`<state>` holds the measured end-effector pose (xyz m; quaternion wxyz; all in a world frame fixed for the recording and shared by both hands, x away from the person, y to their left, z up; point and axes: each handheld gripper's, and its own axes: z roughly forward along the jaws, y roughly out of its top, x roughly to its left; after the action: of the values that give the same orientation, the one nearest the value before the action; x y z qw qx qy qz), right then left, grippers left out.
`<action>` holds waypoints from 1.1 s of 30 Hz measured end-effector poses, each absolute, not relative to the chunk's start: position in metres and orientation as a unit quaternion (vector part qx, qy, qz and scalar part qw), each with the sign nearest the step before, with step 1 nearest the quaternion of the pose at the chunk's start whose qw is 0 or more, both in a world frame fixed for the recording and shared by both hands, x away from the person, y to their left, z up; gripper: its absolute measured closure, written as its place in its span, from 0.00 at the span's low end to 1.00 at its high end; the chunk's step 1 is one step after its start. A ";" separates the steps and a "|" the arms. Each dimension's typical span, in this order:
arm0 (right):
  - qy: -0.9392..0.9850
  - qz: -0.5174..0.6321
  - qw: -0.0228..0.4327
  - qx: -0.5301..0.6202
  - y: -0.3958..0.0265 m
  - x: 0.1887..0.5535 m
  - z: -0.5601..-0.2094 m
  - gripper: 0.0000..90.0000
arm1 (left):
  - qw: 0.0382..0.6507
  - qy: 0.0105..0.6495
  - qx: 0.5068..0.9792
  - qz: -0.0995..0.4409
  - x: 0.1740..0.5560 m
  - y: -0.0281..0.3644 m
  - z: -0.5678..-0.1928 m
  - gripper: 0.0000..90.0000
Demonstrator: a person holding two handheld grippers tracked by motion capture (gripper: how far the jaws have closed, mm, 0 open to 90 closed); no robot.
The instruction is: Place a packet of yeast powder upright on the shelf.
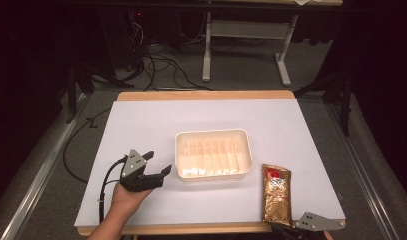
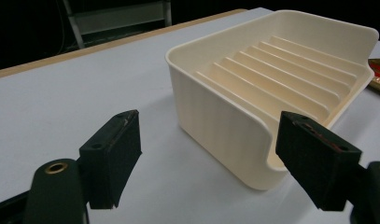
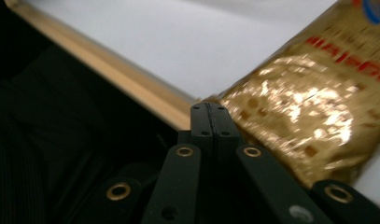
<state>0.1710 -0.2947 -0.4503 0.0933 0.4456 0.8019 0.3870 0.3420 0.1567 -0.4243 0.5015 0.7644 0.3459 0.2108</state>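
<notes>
Resting at the near edge of the counter point(image 1: 141, 107), the right tool point(image 3: 209, 108) has its jaws pressed flat together with nothing between them, its tip just at the near end of the gold snack packet point(image 1: 276, 194). That packet lies flat and lengthwise, just right of the cream tray point(image 1: 213, 172) and a little nearer than it, apart from the tray's wall. It seems set there within easy reach for a pick from its near end, likely to be moved into the tray.

Left of the tray, the left tool point(image 1: 158, 166) is held in a hand point(image 1: 126, 197) with its jaws spread wide and empty. In the left gripper view the tray's near corner point(image 2: 234, 140) sits between the two pads point(image 2: 114, 156), untouched. That stance looks meant to steady the tray or grip its rim.

Beyond the tray the counter is bare white sheet, then its wooden far edge.
</notes>
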 end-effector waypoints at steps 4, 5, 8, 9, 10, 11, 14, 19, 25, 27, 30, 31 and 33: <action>0.822 0.357 0.075 0.438 -0.288 0.171 -0.459 1.00 | 0.501 0.344 0.765 0.212 0.342 0.158 -0.424 0.25; 0.826 0.344 0.075 0.440 -0.288 0.173 -0.462 1.00 | 0.503 0.346 0.763 0.213 0.341 0.158 -0.423 0.25; 0.823 0.339 0.082 0.449 -0.290 0.176 -0.462 1.00 | 0.501 0.344 0.764 0.214 0.340 0.159 -0.423 0.25; 0.813 0.348 0.094 0.457 -0.295 0.178 -0.460 1.00 | 0.499 0.342 0.766 0.216 0.339 0.160 -0.424 0.25; 0.813 0.348 0.094 0.457 -0.295 0.178 -0.460 1.00 | 0.499 0.342 0.766 0.216 0.339 0.160 -0.424 0.25; 0.810 0.351 0.099 0.459 -0.297 0.179 -0.459 1.00 | 0.498 0.344 0.766 0.216 0.339 0.161 -0.424 0.25; 0.807 0.346 0.108 0.466 -0.299 0.185 -0.459 1.00 | 0.495 0.344 0.767 0.220 0.336 0.165 -0.424 0.25; 0.812 0.340 0.116 0.460 -0.294 0.197 -0.459 1.00 | 0.493 0.354 0.762 0.227 0.329 0.177 -0.424 0.25; 0.812 0.337 0.130 0.458 -0.293 0.217 -0.460 1.00 | 0.485 0.369 0.756 0.237 0.319 0.194 -0.424 0.25; 0.812 0.337 0.132 0.458 -0.294 0.224 -0.460 1.00 | 0.483 0.375 0.754 0.240 0.315 0.200 -0.425 0.25; 0.810 0.339 0.135 0.459 -0.294 0.232 -0.460 1.00 | 0.480 0.380 0.752 0.245 0.311 0.206 -0.425 0.25; 0.808 0.341 0.135 0.461 -0.294 0.239 -0.460 1.00 | 0.478 0.386 0.749 0.248 0.306 0.213 -0.425 0.25; 0.807 0.342 0.132 0.463 -0.294 0.247 -0.460 1.00 | 0.474 0.393 0.746 0.252 0.301 0.219 -0.425 0.25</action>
<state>0.2471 -0.2942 -0.4602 0.1322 0.4632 0.8067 0.3425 0.3014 0.2190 -0.4250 0.4743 0.7464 0.3928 0.2523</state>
